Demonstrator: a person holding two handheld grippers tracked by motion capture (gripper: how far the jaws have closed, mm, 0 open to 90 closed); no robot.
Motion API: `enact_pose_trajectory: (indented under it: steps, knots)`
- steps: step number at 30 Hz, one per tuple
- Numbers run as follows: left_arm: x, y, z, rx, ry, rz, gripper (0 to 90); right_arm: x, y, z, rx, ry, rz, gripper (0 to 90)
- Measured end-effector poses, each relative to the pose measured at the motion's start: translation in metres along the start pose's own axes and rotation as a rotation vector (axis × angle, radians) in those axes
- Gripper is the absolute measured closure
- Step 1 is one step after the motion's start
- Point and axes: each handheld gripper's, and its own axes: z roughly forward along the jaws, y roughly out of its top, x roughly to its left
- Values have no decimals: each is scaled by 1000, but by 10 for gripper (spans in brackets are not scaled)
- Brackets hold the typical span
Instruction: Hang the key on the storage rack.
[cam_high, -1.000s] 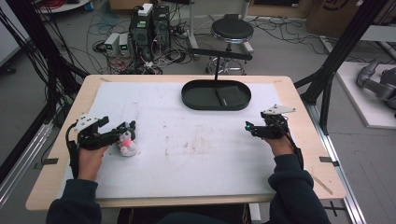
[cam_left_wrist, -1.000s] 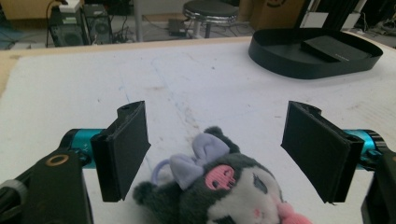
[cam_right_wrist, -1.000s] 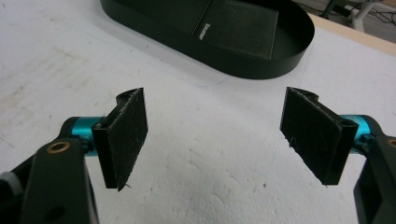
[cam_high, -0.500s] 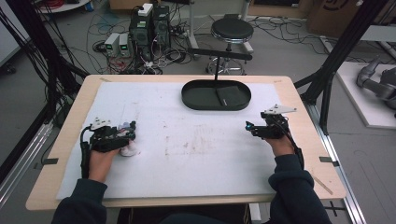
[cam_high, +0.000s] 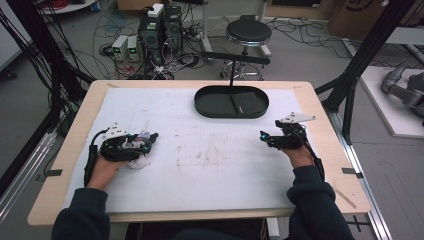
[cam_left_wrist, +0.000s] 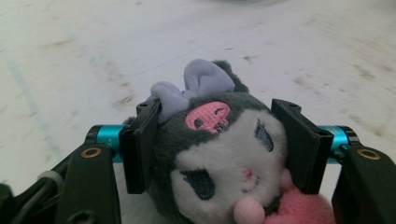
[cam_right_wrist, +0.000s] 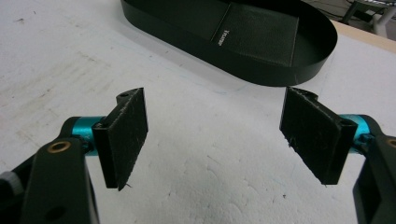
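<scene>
A plush toy (cam_left_wrist: 219, 154) with a dark grey hood, lilac bow, pink skull patch and white face lies on the white mat at the left. In the left gripper view both black pads (cam_left_wrist: 140, 144) press its head from either side. My left gripper (cam_high: 150, 139) has just been closing and is shut on this toy (cam_high: 137, 161), which peeks out beneath it in the high view. My right gripper (cam_high: 265, 137) rests low over the mat at the right, its jaws open (cam_right_wrist: 219, 135) with nothing between them.
A black oval tray (cam_high: 205, 102) sits at the far middle of the table, a flat black pad inside it; its wall (cam_right_wrist: 196, 51) lies just ahead of the right gripper. Beyond the far edge stand a stool (cam_high: 248, 34), computers and cables.
The left gripper has moved right and down over the plush toy, and its jaws have closed on the toy's head. The right hand has stayed still.
</scene>
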Motion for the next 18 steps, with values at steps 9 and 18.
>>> enact_pose_trajectory:
  steps: [9,18]
  knots:
    - [-21,18,-18,-120,216,-141,199,-2,-1,0,2,0,13,238]
    - [-35,8,2,12,362,-193,200,-3,-2,0,3,3,12,239]
